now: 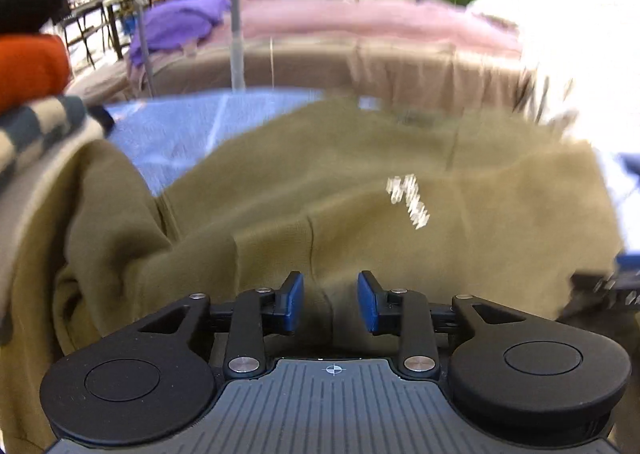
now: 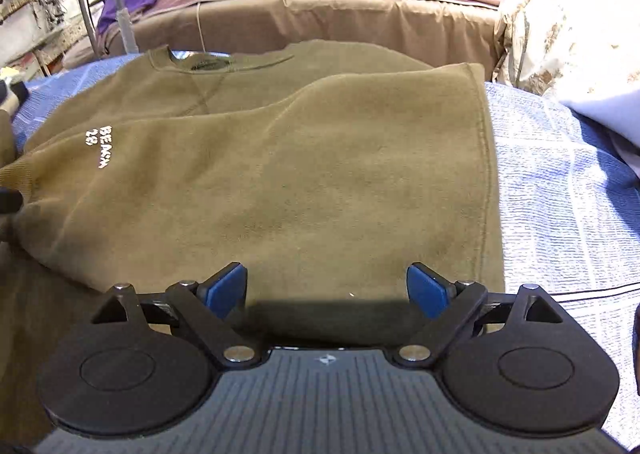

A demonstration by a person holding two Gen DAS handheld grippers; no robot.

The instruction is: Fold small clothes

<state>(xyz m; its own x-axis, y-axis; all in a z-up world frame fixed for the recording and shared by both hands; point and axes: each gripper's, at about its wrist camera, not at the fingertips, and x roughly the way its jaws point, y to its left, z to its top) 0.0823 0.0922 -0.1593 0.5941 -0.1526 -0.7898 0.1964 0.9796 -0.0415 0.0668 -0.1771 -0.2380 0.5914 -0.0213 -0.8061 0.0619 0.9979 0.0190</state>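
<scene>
1 olive-green sweatshirt (image 2: 256,158) lies on the blue woven cloth (image 2: 560,190) covering the table, and we see it partly folded: 1 side is turned over onto the body, leaving a straight stitched edge along the right. Its ribbed round collar faces the far side, and small white lettering with the number 28 sits near the left edge. The fabric looks soft and matte, with gentle creases. Our right claw (image 2: 326,288) hovers at the near hem with its blue pads spread wide, gripping nothing. Our left claw (image 1: 330,300) has its pads parted by a narrow gap, with a ridge of the sweatshirt (image 1: 360,182) between them; we cannot tell whether they touch it.
</scene>
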